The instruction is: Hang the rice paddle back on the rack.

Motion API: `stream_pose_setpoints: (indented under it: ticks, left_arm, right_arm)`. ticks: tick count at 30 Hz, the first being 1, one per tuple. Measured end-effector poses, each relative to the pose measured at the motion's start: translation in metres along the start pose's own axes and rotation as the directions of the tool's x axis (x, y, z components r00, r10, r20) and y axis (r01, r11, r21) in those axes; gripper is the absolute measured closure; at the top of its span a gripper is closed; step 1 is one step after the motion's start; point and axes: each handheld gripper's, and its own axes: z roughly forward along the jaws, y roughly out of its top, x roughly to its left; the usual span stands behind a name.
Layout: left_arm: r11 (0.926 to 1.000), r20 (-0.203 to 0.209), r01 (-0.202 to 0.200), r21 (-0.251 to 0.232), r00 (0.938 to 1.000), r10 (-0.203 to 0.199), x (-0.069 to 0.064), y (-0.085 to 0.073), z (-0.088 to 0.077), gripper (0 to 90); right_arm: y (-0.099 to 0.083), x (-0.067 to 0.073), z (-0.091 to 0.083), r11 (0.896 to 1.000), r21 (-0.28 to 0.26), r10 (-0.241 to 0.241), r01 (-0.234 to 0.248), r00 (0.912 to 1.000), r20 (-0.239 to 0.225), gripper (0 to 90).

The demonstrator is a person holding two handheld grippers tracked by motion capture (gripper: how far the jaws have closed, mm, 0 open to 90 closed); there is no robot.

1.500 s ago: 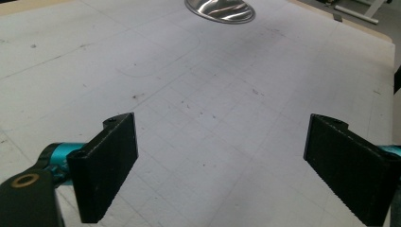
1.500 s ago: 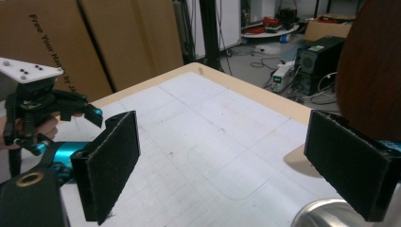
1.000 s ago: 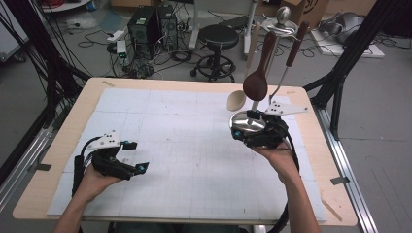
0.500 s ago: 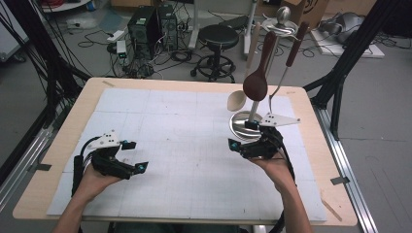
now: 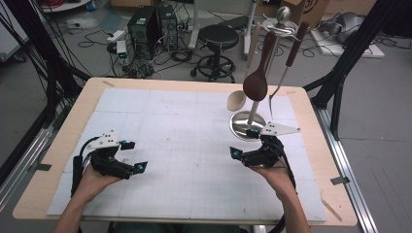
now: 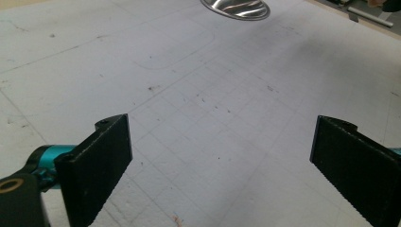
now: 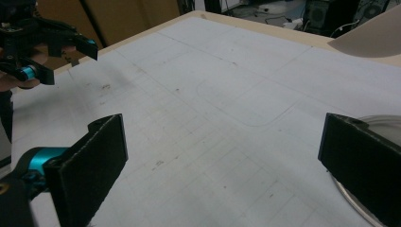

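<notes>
A steel utensil stand (image 5: 248,125) rises from a round base at the right rear of the table. A dark wooden spoon (image 5: 256,85), a pale wooden spoon (image 5: 236,99) and a brown-handled fork (image 5: 284,73) hang from it. My right gripper (image 5: 244,143) hovers just in front of the base, open and holding nothing. Its own view shows the jaws wide apart (image 7: 222,165), with the base's rim (image 7: 378,122) at the right and the pale spoon (image 7: 373,35) above. My left gripper (image 5: 134,156) rests at the front left, open (image 6: 220,161) over bare mat, with the base (image 6: 235,8) far ahead.
The white gridded mat (image 5: 184,126) covers most of the wooden table (image 5: 311,116). In the right gripper view the left gripper (image 7: 42,47) shows at the far upper left. A stool (image 5: 218,36), computer boxes (image 5: 145,24) and cables lie on the floor beyond the table.
My right gripper has drawn back from the stand's base toward the table's near edge. The left gripper has stayed where it was.
</notes>
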Motion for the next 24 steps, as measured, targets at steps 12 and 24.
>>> stream_pose_setpoints:
  ticks: [12, 24]
  left_arm:
    - [1.0000, -0.008, 0.002, 0.001, 1.0000, -0.002, 0.002, -0.001, -0.001, 7.1]
    - [1.0000, -0.008, 0.003, 0.005, 1.0000, -0.003, 0.003, -0.003, -0.001, 7.1]
  right_arm:
    - [-0.016, -0.001, -0.006, 1.000, -0.013, 0.023, -0.023, 0.9997, 0.010, 1.3]
    - [-0.032, -0.001, -0.014, 0.999, -0.017, 0.040, -0.040, 0.9989, 0.024, 1.4]
